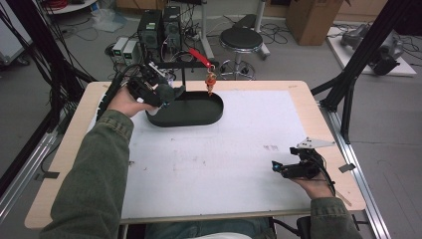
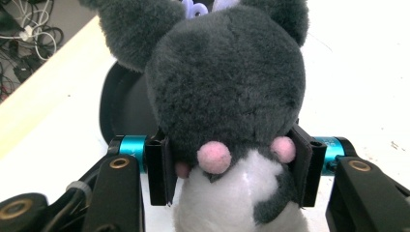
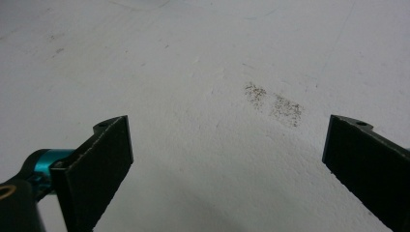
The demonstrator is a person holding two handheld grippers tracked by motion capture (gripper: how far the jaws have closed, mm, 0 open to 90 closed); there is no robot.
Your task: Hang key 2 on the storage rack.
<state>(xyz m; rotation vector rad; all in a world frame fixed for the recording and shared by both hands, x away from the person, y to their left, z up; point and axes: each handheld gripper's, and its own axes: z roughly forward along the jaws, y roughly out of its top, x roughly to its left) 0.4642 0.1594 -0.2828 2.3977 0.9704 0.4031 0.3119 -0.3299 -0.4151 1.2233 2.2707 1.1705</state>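
A dark grey plush toy (image 2: pixel 227 92) with a white belly and pink paws is clamped between the jaws of my left gripper (image 2: pixel 229 169). In the high view that left gripper (image 1: pixel 158 93) holds the plush toy (image 1: pixel 171 93) over the left end of a black oval tray (image 1: pixel 209 113) at the back of the table. The tray's dark rim (image 2: pixel 113 104) shows behind the toy. My right gripper (image 1: pixel 279 169) rests near the table's front right, open, jaws wide apart over bare white mat (image 3: pixel 227 145).
A small red and gold figure (image 1: pixel 210 79) hangs from a red strap (image 1: pixel 199 56) on a black stand just behind the tray. A grey smudge (image 3: pixel 273 104) marks the mat. Computers, cables and a stool stand beyond the far table edge.
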